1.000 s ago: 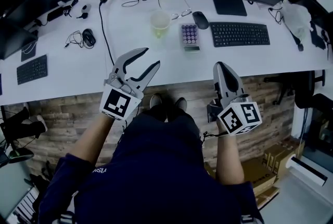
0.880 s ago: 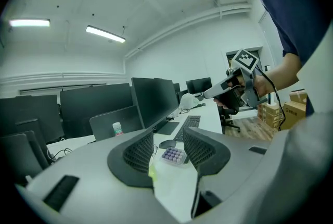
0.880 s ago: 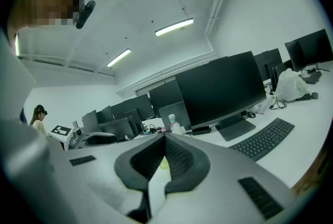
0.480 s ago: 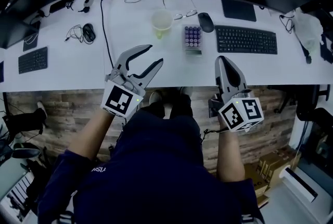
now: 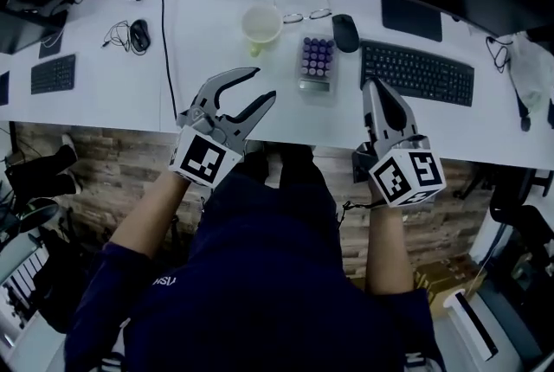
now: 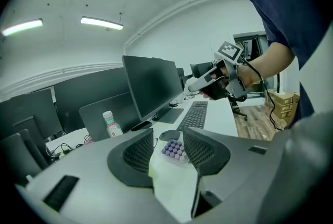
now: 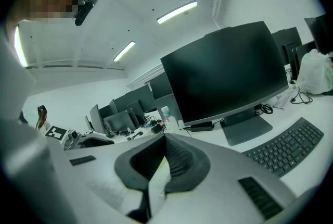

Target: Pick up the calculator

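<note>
Head view: a person is at the front edge of a white desk [image 5: 112, 98], holding a gripper in each hand just short of it. The calculator [image 5: 316, 60], with purple keys, lies untouched near the middle of the desk, further in than both tools and between them. The left gripper [image 5: 264, 82] has its jaws spread wide and angled toward the calculator, probably readied for the grab. The right gripper [image 5: 375, 86] is clenched and empty. A pale cup [image 5: 261, 24] sits close by, to the left and further in, and a mouse [image 5: 344, 31] and keyboard [image 5: 417, 73] lie to the right. Left gripper view: the parted jaws frame the calculator, and the cup blurs in the foreground, so it may crowd the approach. Right gripper view: the pads are pressed together on nothing and point toward a dark monitor [image 7: 229, 79].
</note>
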The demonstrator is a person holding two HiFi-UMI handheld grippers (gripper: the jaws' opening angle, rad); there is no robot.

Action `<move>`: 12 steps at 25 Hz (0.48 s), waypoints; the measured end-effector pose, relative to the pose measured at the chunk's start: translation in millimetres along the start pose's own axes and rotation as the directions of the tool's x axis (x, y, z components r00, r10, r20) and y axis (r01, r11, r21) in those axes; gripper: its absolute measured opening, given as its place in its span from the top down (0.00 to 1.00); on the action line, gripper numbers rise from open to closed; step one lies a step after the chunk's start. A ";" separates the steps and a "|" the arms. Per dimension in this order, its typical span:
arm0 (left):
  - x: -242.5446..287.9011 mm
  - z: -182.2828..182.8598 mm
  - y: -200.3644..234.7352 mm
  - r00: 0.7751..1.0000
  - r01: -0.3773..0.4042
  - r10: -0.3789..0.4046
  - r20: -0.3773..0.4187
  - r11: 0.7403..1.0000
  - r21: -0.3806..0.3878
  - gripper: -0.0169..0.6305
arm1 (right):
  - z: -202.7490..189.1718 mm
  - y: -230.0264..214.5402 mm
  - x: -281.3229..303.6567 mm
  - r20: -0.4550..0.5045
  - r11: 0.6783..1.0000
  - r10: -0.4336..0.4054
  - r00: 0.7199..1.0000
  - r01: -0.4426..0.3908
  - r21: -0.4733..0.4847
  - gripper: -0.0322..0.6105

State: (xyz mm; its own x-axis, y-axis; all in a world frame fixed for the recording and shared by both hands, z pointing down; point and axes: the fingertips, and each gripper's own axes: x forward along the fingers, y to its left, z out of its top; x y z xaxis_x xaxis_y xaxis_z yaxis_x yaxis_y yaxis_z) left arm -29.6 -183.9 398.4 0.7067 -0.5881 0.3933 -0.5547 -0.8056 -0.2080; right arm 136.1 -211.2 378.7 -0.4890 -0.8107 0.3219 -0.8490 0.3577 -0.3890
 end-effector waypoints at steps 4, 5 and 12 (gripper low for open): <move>21.4 -12.7 -10.0 0.999 0.003 -0.002 -0.038 1.000 0.008 0.67 | -6.0 -20.2 12.2 -0.029 1.000 0.024 0.999 -0.024 0.003 0.95; 26.3 -17.1 -12.1 0.999 0.004 -0.004 -0.050 1.000 0.007 0.67 | -8.3 -24.6 15.3 -0.036 1.000 0.030 0.999 -0.029 0.006 0.95; 51.7 -46.4 -29.6 0.985 0.040 -0.037 -0.169 0.999 0.020 0.67 | -24.3 -50.3 28.5 -0.062 0.998 0.052 0.997 -0.050 0.038 0.95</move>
State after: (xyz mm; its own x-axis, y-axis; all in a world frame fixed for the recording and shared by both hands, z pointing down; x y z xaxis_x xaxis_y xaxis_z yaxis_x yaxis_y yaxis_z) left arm 3.0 -187.2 466.5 0.6420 -0.5378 0.5465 -0.5168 -0.8300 -0.2097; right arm 160.0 -241.0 428.4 -0.5443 -0.7604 0.3544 -0.8152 0.3798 -0.4372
